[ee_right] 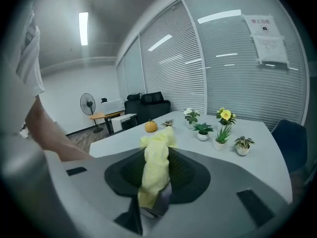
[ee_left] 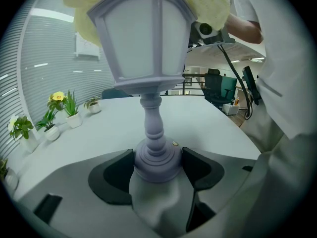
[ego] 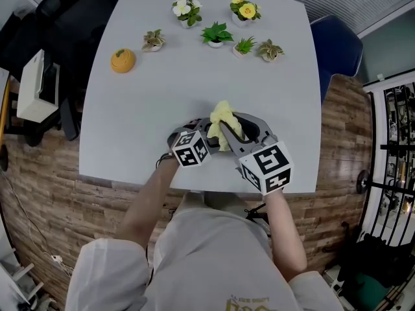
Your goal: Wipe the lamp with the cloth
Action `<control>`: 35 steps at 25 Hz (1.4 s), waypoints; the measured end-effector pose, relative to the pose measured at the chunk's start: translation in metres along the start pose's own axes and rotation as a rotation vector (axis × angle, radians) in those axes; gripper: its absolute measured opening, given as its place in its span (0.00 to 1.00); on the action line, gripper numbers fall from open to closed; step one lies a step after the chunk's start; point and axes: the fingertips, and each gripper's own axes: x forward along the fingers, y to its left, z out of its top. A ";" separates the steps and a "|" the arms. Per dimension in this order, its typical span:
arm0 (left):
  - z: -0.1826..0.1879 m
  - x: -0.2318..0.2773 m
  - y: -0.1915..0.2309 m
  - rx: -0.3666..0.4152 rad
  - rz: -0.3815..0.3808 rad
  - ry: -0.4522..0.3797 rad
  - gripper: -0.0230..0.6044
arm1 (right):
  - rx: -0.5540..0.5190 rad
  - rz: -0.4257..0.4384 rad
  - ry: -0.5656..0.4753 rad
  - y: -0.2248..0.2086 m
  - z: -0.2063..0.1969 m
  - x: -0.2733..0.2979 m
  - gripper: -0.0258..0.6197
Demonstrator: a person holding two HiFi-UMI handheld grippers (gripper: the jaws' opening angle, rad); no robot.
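Note:
A pale grey lantern-shaped lamp (ee_left: 143,38) stands upright on the white table (ego: 162,109), near its front edge. My left gripper (ee_left: 157,165) is shut on the lamp's round base, one pad on each side. A yellow cloth (ee_left: 210,4) lies draped over the top of the lantern. My right gripper (ee_right: 156,175) is shut on that yellow cloth (ee_right: 156,157), which hangs bunched between its jaws. In the head view the cloth (ego: 224,116) covers the lamp between the left gripper (ego: 194,129) and the right gripper (ego: 245,129).
Several small potted plants (ego: 217,34) stand along the table's far edge, with an orange pumpkin-like ornament (ego: 122,60) at the far left. A blue chair (ego: 337,44) is at the right, a black chair (ego: 61,5) and a white box (ego: 35,86) at the left.

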 end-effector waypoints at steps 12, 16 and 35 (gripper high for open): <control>0.001 0.000 0.000 0.000 0.002 0.000 0.54 | 0.133 0.018 -0.022 -0.010 0.002 0.001 0.22; 0.000 0.001 0.000 0.001 0.003 0.001 0.54 | 0.166 0.010 -0.036 -0.015 0.003 0.002 0.22; 0.001 -0.001 -0.001 -0.001 0.001 0.000 0.54 | 0.256 -0.104 -0.021 -0.053 -0.018 -0.013 0.20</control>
